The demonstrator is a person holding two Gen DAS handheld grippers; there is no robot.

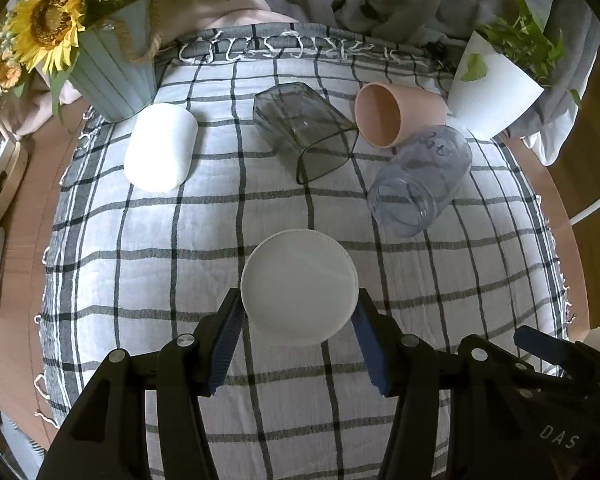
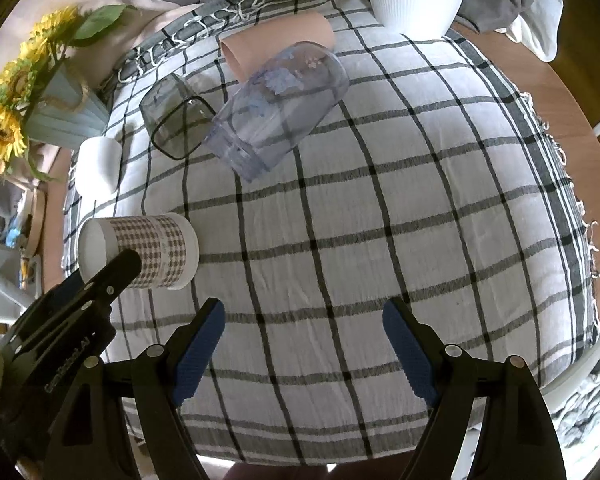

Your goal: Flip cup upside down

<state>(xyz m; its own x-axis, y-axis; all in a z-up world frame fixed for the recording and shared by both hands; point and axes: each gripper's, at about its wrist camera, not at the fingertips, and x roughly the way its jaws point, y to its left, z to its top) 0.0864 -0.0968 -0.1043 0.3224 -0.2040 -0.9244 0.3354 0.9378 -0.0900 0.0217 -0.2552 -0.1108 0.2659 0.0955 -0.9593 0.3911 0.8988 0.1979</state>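
A white cup with a brown gingham band [image 2: 140, 252] lies on its side in the right wrist view, with my left gripper around it. In the left wrist view its round white base [image 1: 299, 286] faces the camera between the blue pads [image 1: 226, 344], which touch its sides. My left gripper [image 1: 299, 320] is shut on this cup just above the checked cloth [image 1: 140, 264]. My right gripper [image 2: 304, 320] is open and empty over the cloth's near middle [image 2: 340, 240].
On the cloth lie a plain white cup [image 1: 160, 148], a smoky square glass [image 1: 304, 132], a pink cup [image 1: 392, 114] and a clear bluish jar [image 1: 420, 180]. A sunflower pot [image 1: 112, 76] stands far left and a white planter [image 1: 492, 84] far right.
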